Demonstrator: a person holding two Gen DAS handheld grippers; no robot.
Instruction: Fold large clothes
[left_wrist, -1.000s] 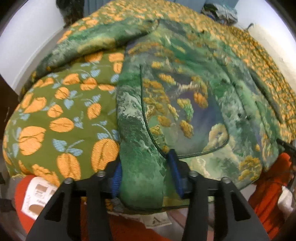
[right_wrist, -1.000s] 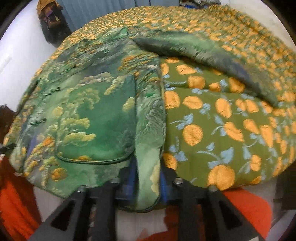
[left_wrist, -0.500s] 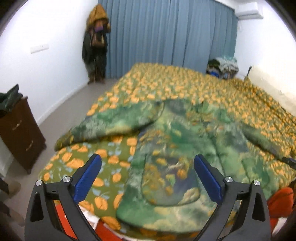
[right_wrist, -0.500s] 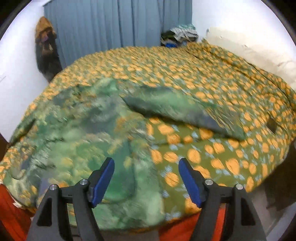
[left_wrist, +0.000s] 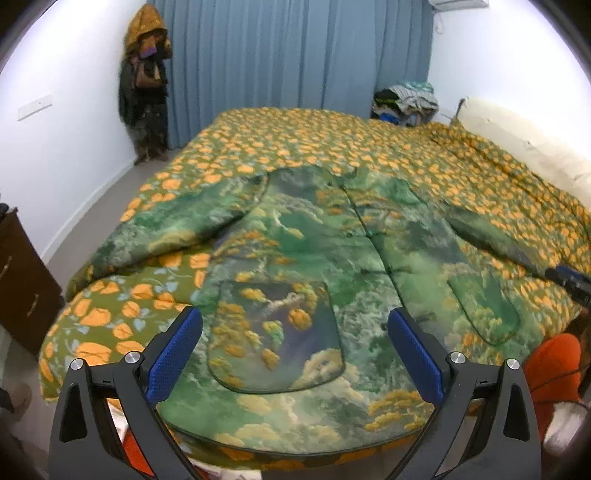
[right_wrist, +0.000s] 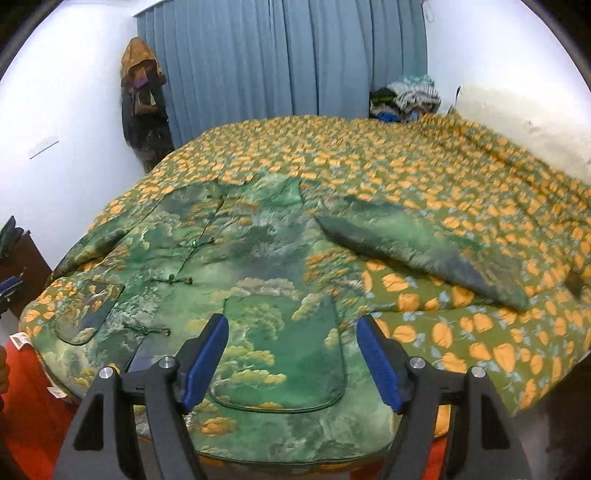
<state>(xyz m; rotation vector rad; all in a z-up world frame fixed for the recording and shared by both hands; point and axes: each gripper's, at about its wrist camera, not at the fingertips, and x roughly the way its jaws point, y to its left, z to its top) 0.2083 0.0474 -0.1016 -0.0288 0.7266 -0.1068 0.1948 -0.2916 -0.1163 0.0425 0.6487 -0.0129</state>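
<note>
A: Where does the work stand?

B: The bed (left_wrist: 369, 147) carries an orange-flowered quilt (right_wrist: 424, 173), and the large green jacket (left_wrist: 314, 251) lies on it face up, spread flat, hem at the near edge, front fastened. Its sleeves angle outward: one sleeve (left_wrist: 166, 229) to the left, the other sleeve (right_wrist: 417, 243) to the right. No fold is made; I judge this the laying-out step, finished or nearly so.

A: And the tools?

B: The left tool (left_wrist: 291, 354) hangs above the hem with its blue pads wide apart, holding nothing, framing the left pocket (left_wrist: 275, 336). The right tool (right_wrist: 291, 358) is likewise apart and empty, over the other pocket (right_wrist: 282, 350).

A: What does the next move call for?

B: Probably each tool travels out to a sleeve cuff, closes on it, and carries it across the chest. The padded cloth looks thick, so a firm bite near the cuff would help.
</note>
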